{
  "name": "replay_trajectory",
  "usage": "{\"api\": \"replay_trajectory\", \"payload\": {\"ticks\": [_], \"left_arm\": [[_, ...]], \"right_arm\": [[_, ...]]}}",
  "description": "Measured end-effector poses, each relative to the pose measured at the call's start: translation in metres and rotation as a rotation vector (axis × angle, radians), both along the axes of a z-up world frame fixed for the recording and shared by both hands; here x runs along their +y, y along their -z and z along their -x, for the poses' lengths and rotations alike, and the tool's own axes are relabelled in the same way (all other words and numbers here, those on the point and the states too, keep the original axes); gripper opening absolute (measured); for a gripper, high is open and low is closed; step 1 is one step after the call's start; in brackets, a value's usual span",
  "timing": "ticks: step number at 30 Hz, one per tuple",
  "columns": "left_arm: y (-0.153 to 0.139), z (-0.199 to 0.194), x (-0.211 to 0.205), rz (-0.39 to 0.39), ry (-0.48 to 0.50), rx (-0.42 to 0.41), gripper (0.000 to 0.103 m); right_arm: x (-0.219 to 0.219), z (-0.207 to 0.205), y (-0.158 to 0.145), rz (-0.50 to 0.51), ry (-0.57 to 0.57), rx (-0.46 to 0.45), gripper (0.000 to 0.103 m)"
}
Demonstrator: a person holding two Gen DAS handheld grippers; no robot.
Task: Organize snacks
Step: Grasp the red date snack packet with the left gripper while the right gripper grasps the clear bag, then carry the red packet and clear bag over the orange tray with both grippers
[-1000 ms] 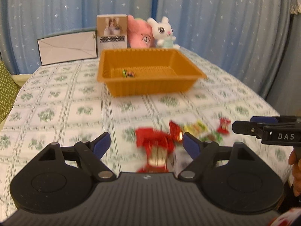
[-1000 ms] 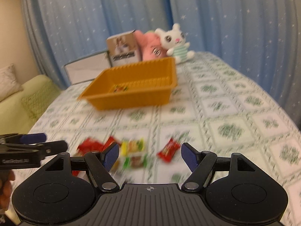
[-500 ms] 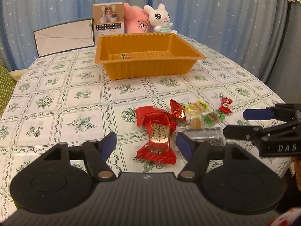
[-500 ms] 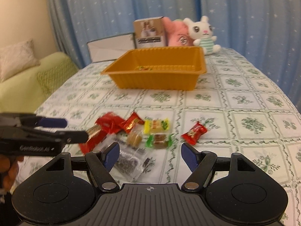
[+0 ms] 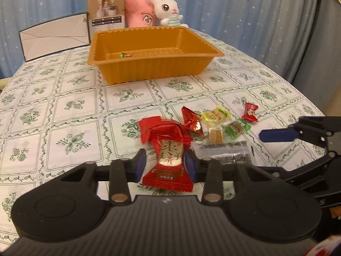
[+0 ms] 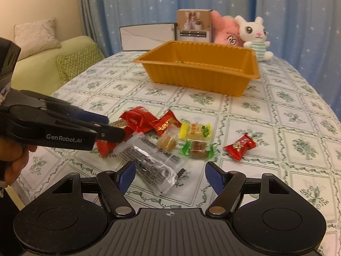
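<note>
A large red snack packet (image 5: 168, 149) lies on the tablecloth between the fingers of my left gripper (image 5: 165, 163). Its jaws are closing; the right pad touches the wrapper and a sliver of cloth shows at the left pad. Beside it lie a clear packet of dark bits (image 6: 149, 164), a red foil candy (image 5: 191, 121), a yellow candy (image 5: 215, 115), a brown candy (image 5: 215, 136), a green-ended candy (image 5: 235, 128) and a small red candy (image 6: 239, 146). My right gripper (image 6: 170, 176) is open just short of the clear packet. The orange tray (image 5: 153, 68) holds one small candy (image 5: 125, 54).
Behind the tray stand a cardboard box (image 5: 106, 10), a pink plush (image 5: 138, 13), a white rabbit plush (image 5: 168, 9) and a white folder (image 5: 55, 35). A green sofa with cushions (image 6: 53, 64) is off the table's left edge. Curtains hang behind.
My left gripper sank onto the red packet and its jaws narrowed around it. My right gripper rolled and moved in over the clear packet, staying open.
</note>
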State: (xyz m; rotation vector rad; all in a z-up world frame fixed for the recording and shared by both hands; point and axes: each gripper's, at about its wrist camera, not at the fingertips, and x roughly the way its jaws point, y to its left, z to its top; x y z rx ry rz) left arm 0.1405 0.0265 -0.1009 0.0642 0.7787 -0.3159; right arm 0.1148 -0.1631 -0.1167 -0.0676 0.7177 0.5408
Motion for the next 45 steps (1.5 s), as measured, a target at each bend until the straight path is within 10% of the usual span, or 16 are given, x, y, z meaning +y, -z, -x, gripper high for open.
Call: {"api": "replay_trajectory", "payload": {"ticks": [13, 21, 45], "left_arm": [[-0.003, 0.015, 0.013, -0.024, -0.028, 0.017, 0.024], [-0.001, 0.015, 0.011, -0.024, -0.033, 0.020, 0.025], [0.004, 0.010, 0.010, -0.057, -0.026, 0.015, 0.030]], "right_arm": [[0.026, -0.011, 0.009, 0.072, -0.098, -0.055, 0.072], [0.026, -0.006, 0.007, 0.071, -0.080, 0.009, 0.046], [0.039, -0.007, 0.011, 0.059, -0.065, -0.008, 0.042]]}}
